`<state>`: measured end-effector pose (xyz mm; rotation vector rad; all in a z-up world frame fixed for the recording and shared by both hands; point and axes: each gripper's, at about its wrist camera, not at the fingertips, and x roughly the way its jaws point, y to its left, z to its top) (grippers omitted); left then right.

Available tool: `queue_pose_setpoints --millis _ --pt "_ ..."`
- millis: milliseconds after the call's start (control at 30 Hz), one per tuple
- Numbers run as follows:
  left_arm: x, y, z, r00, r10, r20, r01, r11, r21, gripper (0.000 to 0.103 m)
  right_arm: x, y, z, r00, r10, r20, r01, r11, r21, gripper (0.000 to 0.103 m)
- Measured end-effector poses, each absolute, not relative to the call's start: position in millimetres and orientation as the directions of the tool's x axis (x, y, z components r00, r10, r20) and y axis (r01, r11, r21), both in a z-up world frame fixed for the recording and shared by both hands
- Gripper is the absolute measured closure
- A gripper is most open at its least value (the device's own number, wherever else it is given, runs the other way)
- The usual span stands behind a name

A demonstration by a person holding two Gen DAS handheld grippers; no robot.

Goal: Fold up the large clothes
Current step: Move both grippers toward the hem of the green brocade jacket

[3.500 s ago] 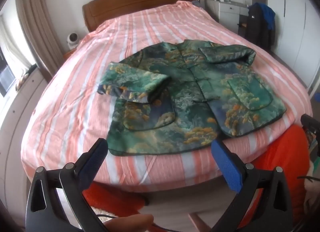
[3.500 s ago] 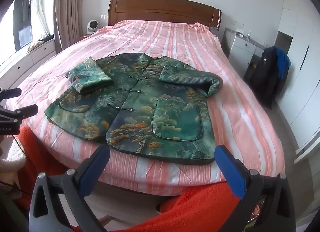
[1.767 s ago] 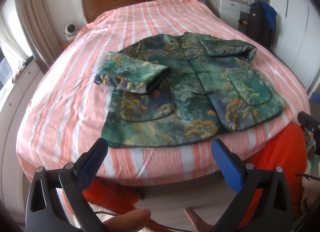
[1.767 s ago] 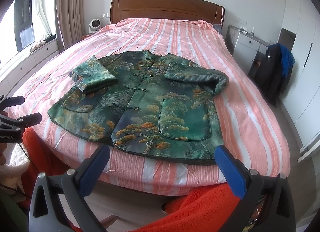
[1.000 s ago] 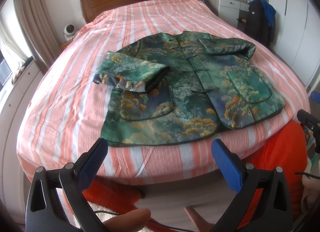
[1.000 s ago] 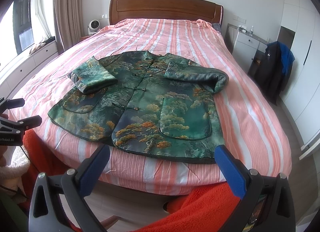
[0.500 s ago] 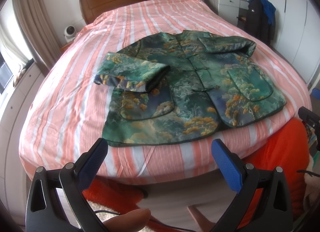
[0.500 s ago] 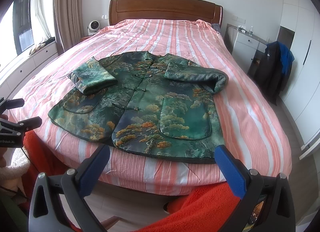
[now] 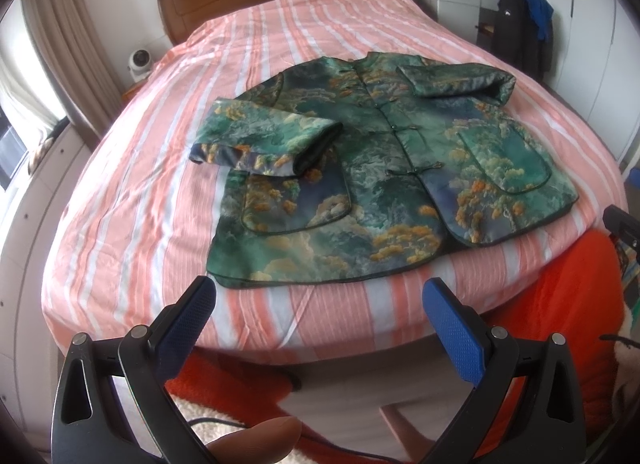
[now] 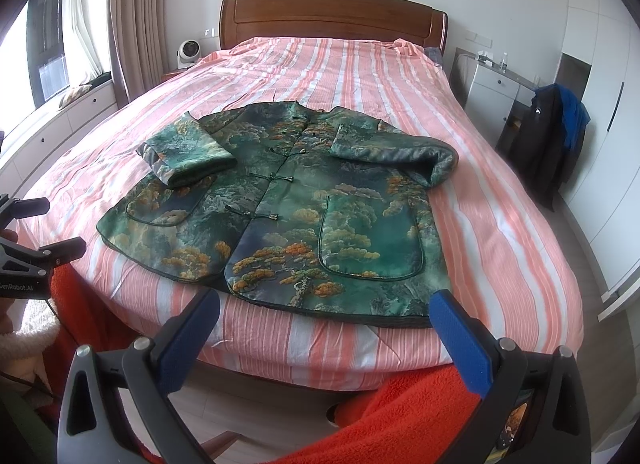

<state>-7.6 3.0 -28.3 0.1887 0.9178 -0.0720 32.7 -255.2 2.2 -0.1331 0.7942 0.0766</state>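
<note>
over the last few seconds almost nothing shifted: green patterned jacket lies flat, front up, near foot of the striped bed, both sleeves already folded inward across the chest; only slight camera drift. reads as a pause between folds, body fold probably next. left gripper spread wide, empty, short of the hem. right gripper likewise wide open, holding and touching nothing, hovering near the hem.

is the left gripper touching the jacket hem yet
Apart. In the left wrist view the left gripper, jaws wide open, hangs short of the jacket, with a band of striped bedspread visible between the fingertips and the hem.
</note>
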Motion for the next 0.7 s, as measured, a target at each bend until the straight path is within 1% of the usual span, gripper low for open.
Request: queue_pose_setpoints --millis 700 --pt "5 3 -32 0.528 0.005 -0.849 0.151 0.983 0.100 0.000 32 -254 4 0.698 0.019 -0.716 -0.117 0.989 -0.087 0.000"
